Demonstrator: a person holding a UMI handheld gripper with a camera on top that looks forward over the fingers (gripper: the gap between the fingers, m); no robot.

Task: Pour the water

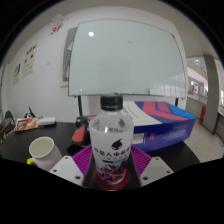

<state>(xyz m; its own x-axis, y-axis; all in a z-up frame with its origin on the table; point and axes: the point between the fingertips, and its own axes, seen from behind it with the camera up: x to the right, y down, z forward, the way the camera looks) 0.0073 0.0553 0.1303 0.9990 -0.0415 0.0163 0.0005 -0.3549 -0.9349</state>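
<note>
A clear plastic water bottle [112, 135] with a black cap and a white and pink label stands upright between my fingers. My gripper [112, 168] is shut on its lower body, the purple pads [80, 160] pressing on both sides. A white paper cup [44, 151] stands on the dark table [68, 133], to the left of the left finger and level with it. The bottle's base is partly hidden low between the fingers.
A blue and red box [165, 125] lies on the table beyond the bottle to the right. A large whiteboard [125, 58] stands behind the table. Books or papers [22, 125] lie at the far left.
</note>
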